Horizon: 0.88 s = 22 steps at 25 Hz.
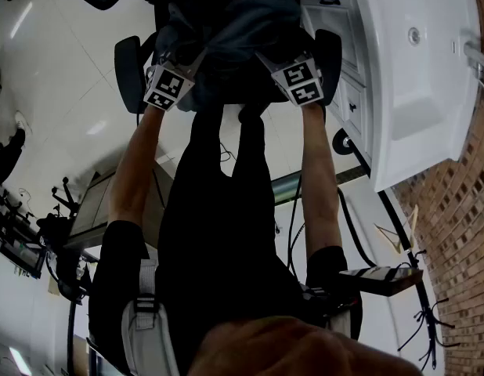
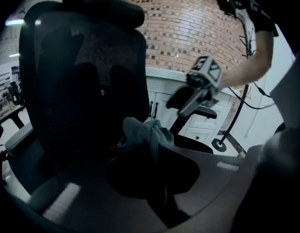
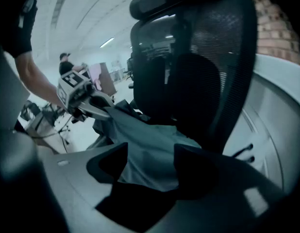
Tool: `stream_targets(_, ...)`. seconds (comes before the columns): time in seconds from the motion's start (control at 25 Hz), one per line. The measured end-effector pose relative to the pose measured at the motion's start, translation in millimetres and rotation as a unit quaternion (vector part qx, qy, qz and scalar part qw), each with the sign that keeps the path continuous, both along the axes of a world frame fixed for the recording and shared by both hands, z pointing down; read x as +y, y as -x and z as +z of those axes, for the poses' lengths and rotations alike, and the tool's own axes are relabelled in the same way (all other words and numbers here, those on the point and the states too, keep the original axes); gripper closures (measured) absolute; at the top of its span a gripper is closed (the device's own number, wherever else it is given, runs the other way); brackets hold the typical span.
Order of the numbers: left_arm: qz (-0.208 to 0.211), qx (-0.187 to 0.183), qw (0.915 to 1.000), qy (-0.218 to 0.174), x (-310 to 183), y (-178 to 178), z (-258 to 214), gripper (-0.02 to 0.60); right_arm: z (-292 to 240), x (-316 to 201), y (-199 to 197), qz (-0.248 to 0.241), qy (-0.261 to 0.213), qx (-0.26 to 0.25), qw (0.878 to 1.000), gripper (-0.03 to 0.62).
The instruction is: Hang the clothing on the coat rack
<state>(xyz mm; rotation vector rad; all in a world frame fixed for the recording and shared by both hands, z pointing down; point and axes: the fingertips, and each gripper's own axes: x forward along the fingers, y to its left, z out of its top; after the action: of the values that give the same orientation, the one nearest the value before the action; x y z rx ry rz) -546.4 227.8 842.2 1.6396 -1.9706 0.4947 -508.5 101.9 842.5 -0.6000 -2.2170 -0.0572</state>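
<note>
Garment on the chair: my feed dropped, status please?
Left gripper shut on bunched garment. Right gripper open, fabric between its jaws. Garment on office chair, not yet hung. Chair back close behind.

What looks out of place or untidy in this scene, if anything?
The grey clothing lies crumpled on the seat of the black office chair instead of hanging. The left gripper pinches a bunched fold; the right gripper is open, its fingers apart around the cloth. Nothing looks damaged.

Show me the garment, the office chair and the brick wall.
garment (image 3: pixel 145 154), right gripper view, its flat middle.
office chair (image 3: pixel 218 47), right gripper view, mesh backrest.
brick wall (image 2: pixel 189 28), left gripper view, bare bricks.
</note>
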Motion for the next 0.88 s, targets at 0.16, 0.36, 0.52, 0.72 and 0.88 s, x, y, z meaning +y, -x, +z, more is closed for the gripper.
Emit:
stream_targets(0.16,0.013,-0.013,0.9996,-0.023,11.1,-33.2,-15.1,0.554,62.8,18.3,27.0,-0.211,-0.194,0.024,0.958,0.154)
stream_targets(0.36,0.045,-0.049,0.9971,-0.036,17.2,-54.2,-35.6,0.554,122.2,54.0,13.2,-0.401,-0.280,0.032,0.872,0.290)
stream_targets(0.52,-0.017,-0.030,0.9990,-0.027,47.5,-43.0,-24.4,0.554,76.4,60.6,-11.4,-0.371,-0.269,0.018,0.889,0.586)
stream_targets(0.72,-0.057,0.026,0.9974,-0.037,65.1,-56.3,-14.5,0.552,-0.7,56.4,-46.6,-0.202,-0.243,-0.018,0.949,0.586)
stream_targets(0.88,-0.047,0.045,0.9973,-0.033,66.7,-91.9,-7.7,0.552,11.5,83.5,-106.6,-0.181,-0.172,0.025,0.968,0.586)
